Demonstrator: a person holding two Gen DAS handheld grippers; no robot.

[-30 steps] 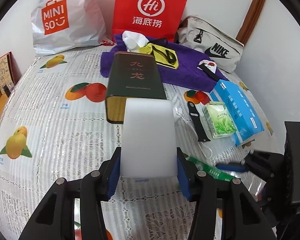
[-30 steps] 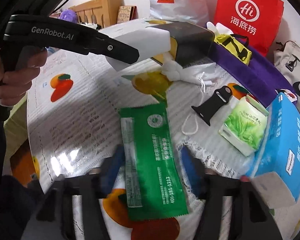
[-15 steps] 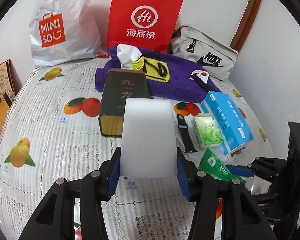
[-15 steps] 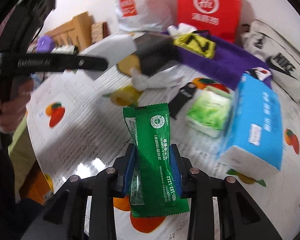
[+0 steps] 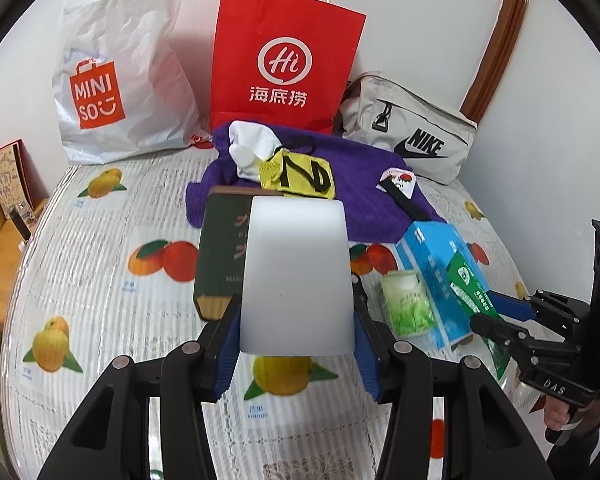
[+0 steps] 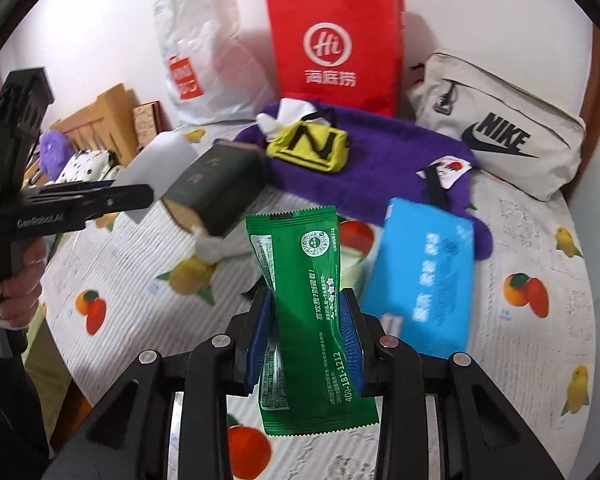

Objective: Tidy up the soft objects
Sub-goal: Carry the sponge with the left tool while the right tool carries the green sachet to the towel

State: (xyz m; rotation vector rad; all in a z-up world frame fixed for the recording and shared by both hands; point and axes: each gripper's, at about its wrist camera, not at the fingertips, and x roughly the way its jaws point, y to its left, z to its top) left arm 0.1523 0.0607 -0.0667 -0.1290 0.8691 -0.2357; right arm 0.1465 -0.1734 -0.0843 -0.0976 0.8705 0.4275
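The left gripper (image 5: 296,354) clamps a white foam block (image 5: 296,276) above the table (image 5: 100,320). The right gripper (image 6: 306,340) squeezes a green packet (image 6: 312,320) printed "400-181-1212". At the table's back edge stand MINISO (image 5: 112,80) and Hi (image 5: 284,60) bags.

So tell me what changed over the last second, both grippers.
The right hand-held gripper went from open around the green packet, lying flat on the table, to shut on it, and raised it off the tablecloth. The left hand-held gripper kept its grip on the white sponge block and drew back from the dark green box.
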